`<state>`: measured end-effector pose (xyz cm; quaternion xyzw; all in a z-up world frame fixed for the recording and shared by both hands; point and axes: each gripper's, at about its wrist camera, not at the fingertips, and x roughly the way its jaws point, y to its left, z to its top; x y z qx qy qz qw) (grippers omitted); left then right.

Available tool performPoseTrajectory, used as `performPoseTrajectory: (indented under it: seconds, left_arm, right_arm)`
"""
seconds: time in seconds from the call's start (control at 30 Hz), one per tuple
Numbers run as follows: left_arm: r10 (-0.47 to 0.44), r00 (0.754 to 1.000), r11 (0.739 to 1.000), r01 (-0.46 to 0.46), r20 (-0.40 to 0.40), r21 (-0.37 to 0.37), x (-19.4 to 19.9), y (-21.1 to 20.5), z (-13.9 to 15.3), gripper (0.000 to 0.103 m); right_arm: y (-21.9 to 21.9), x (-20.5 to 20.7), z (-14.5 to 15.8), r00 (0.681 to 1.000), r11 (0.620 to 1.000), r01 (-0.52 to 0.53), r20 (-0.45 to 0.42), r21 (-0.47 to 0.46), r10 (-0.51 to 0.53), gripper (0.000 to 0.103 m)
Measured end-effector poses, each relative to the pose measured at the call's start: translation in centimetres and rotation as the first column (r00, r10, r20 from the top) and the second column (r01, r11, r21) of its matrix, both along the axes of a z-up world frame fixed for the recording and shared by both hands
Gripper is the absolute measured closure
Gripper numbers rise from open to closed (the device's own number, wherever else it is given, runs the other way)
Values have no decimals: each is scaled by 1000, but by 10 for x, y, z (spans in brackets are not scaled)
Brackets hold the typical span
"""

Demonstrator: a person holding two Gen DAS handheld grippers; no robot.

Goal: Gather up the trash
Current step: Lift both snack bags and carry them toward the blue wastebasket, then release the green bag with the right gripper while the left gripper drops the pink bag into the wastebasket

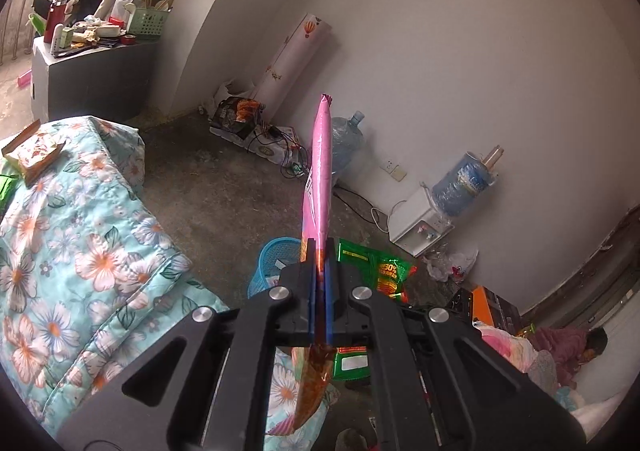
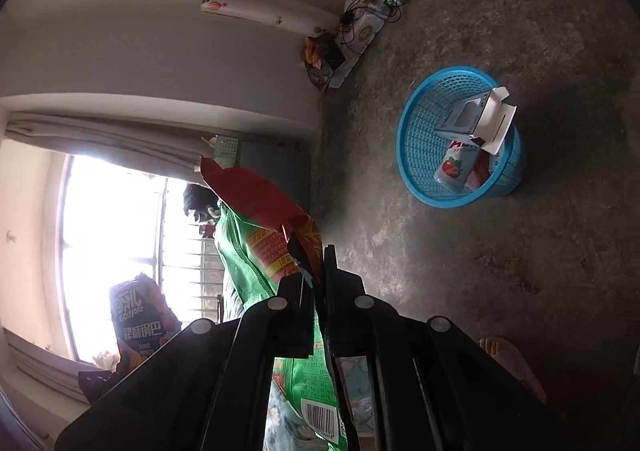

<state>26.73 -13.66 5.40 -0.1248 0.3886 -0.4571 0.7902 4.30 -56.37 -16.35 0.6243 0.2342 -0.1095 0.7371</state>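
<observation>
My left gripper (image 1: 320, 251) is shut on a pink snack bag (image 1: 320, 167), held edge-on and upright above the floor. My right gripper (image 2: 318, 251) is shut on a green and red snack bag (image 2: 256, 227); this bag also shows in the left wrist view (image 1: 380, 267). A blue plastic basket (image 2: 424, 155) stands on the concrete floor to the right of the right gripper, holding a white carton (image 2: 476, 119) and a strawberry packet (image 2: 454, 169). In the left wrist view the basket (image 1: 272, 255) sits just behind the pink bag. A dark snack bag (image 2: 136, 315) hangs at lower left.
A floral quilt (image 1: 80, 251) covers the bed at left, with a snack packet (image 1: 36, 155) on it. Water jugs (image 1: 344, 139), a white dispenser (image 1: 420, 227), cables and bags (image 1: 240, 115) line the wall. A cluttered cabinet (image 1: 92, 67) stands by the window.
</observation>
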Motion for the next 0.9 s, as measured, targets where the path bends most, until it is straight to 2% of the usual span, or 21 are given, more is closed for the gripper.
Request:
performPoseTrajectory:
  seconds: [0.23, 0.33, 0.47, 0.57, 0.67, 0.77, 0.8, 0.9]
  left_arm:
    - [-72, 997, 997, 72, -2, 31, 31, -55, -19, 102]
    - [-85, 996, 995, 86, -21, 55, 44, -72, -31, 102]
    - [-88, 995, 992, 91, -38, 87, 61, -87, -47, 102]
    - [-88, 995, 989, 92, -45, 113, 71, -98, -59, 102]
    - [-92, 994, 987, 98, -58, 129, 78, -104, -69, 102]
    - [-96, 993, 984, 104, -64, 145, 82, -107, -77, 102]
    - [-97, 993, 983, 106, -66, 150, 84, -109, -79, 102]
    - [-103, 992, 981, 114, -72, 159, 85, -118, -84, 102]
  right_arm:
    - [-55, 35, -48, 972, 983, 185, -148, -3, -184, 98]
    - [-72, 61, -78, 937, 966, 258, -238, -21, -255, 98]
    - [-93, 85, -127, 873, 923, 383, -336, 22, -354, 95]
    - [-100, 97, -162, 835, 890, 453, -372, 45, -406, 95]
    - [-103, 106, -190, 822, 871, 482, -391, 94, -413, 95]
    - [-105, 112, -198, 818, 866, 492, -388, 90, -424, 94]
    - [-107, 113, -198, 822, 866, 492, -376, 90, -428, 92]
    - [-111, 117, -197, 834, 874, 479, -353, 83, -424, 63]
